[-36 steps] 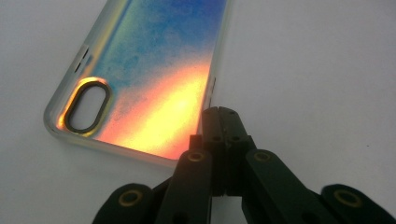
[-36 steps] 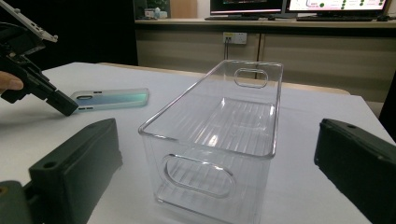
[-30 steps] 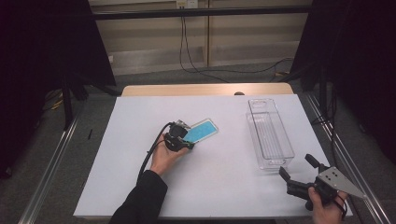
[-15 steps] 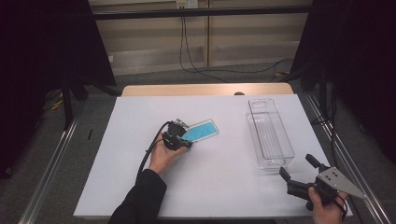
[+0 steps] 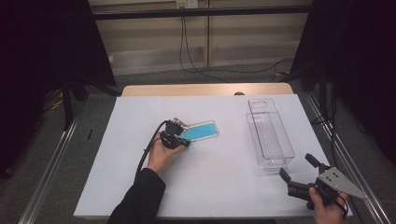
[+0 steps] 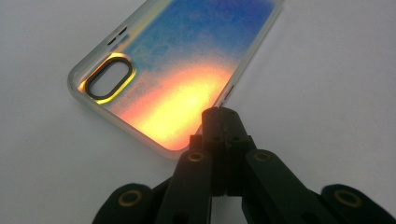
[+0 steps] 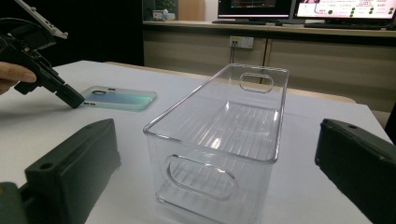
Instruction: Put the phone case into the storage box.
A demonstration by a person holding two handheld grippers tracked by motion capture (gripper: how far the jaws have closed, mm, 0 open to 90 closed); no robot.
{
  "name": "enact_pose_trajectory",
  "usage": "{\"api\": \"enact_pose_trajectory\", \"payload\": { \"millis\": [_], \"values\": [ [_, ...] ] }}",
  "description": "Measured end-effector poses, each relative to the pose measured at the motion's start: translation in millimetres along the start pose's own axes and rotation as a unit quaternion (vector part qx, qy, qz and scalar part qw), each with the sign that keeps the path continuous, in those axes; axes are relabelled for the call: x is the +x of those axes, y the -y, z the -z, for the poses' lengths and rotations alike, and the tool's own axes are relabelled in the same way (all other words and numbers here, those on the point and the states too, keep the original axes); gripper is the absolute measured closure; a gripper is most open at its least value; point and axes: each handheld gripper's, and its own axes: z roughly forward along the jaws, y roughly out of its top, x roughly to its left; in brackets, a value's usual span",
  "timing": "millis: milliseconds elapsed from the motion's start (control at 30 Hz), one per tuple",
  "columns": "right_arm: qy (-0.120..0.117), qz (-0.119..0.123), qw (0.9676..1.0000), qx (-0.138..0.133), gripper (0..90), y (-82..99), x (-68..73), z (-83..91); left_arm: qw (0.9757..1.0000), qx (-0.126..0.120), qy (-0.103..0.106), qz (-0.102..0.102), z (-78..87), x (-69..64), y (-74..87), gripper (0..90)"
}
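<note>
A phone case (image 5: pixel 201 130) with a blue-to-orange sheen lies flat on the white table (image 5: pixel 140 186), left of centre. My left gripper (image 5: pixel 183 140) is at its near-left end. In the left gripper view its jaws are shut together, and the left gripper's (image 6: pixel 219 114) tips rest at the rim of the phone case (image 6: pixel 187 60) near a corner. I cannot tell whether they pinch the rim. My right gripper (image 5: pixel 296 166) is held open near the table's front right corner. It points at the clear plastic bin (image 5: pixel 254 126), with nothing between its jaws.
In the right gripper view the right gripper (image 7: pixel 215 129) faces the clear bin (image 7: pixel 210 153), which stands empty with a handle slot in its end. Beyond it lie the phone case (image 7: pixel 119 99) and the left gripper (image 7: pixel 74 100). Metal rails run along both sides of the table.
</note>
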Motion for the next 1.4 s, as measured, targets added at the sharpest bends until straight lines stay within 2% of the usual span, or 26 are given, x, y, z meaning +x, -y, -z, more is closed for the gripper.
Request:
{"api": "enact_pose_trajectory", "payload": {
  "millis": [233, 367, 400, 667, 833, 1133, 1333, 1400],
  "values": [
    [-0.006, 0.001, 1.0000, 0.002, 0.0, 0.4, -1.3, 0.0, 1.0000, 0.002, 0.001, 0.000, 0.6, 4.1, -0.8, 90.0],
    [-0.005, 0.004, 1.0000, 0.002, 0.0, 0.4, -1.3, 0.0, 0.9999, 0.009, -0.009, -0.002, 0.9, 5.9, -3.4, 90.0],
    [-0.006, 0.004, 1.0000, 0.002, 0.0, 0.4, -1.3, 0.1, 0.9999, 0.008, -0.008, 0.004, 1.0, 8.2, -3.4, 90.0],
    [-0.008, 0.006, 0.9999, 0.005, 0.0, 0.4, -1.4, 0.4, 0.9999, 0.007, -0.010, 0.009, 1.8, 12.9, -3.3, 90.0],
    [-0.009, 0.005, 0.9999, 0.006, 0.0, 0.4, -1.2, 0.3, 0.9997, 0.012, -0.020, 0.004, 2.0, 14.0, -4.8, 90.0],
    [-0.009, 0.004, 0.9999, 0.005, 0.0, 0.6, -0.9, 0.0, 0.9995, 0.011, -0.026, 0.018, 4.3, 23.0, -4.4, 90.0],
    [-0.008, 0.004, 1.0000, 0.004, 0.0, 0.5, -0.7, 0.3, 0.9994, 0.011, -0.029, 0.019, 4.1, 26.6, -5.5, 90.0],
    [-0.008, 0.004, 0.9999, 0.005, 0.0, 0.6, -0.7, 0.2, 0.9991, 0.011, -0.035, 0.019, 3.6, 27.9, -6.8, 90.0]
  ]
}}
